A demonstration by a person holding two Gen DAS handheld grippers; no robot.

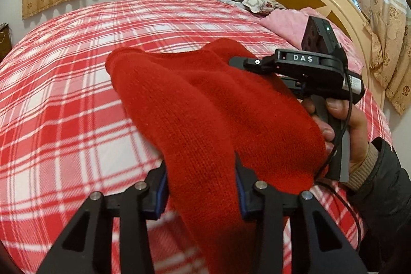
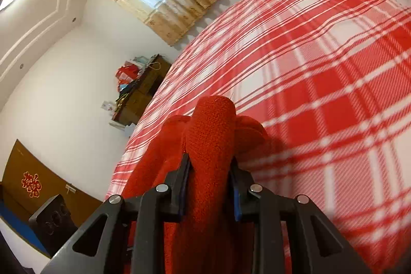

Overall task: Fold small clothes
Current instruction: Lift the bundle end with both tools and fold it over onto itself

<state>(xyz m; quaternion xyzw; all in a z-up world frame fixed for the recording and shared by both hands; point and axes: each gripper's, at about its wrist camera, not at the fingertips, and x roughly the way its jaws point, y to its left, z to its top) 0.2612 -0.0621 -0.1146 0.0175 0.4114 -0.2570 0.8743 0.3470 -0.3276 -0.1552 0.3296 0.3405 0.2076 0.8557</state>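
With the knit (image 1: 205, 104) clamped in both the left gripper (image 1: 200, 186) and right gripper (image 2: 209, 186) above the bed (image 1: 64, 94), thick bunching could be slipped from half-closed jaws, so the fold may be spoiled.

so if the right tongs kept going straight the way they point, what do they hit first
Probably the plaid bedcover. The right tongs are shut on the red knit garment, and past it only the bed shows, though depth is unclear.

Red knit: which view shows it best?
Left wrist. The red knit spreads wide there, draped between the left gripper and the right gripper above the bed. Right wrist shows only a bunched fold filling its own gripper.
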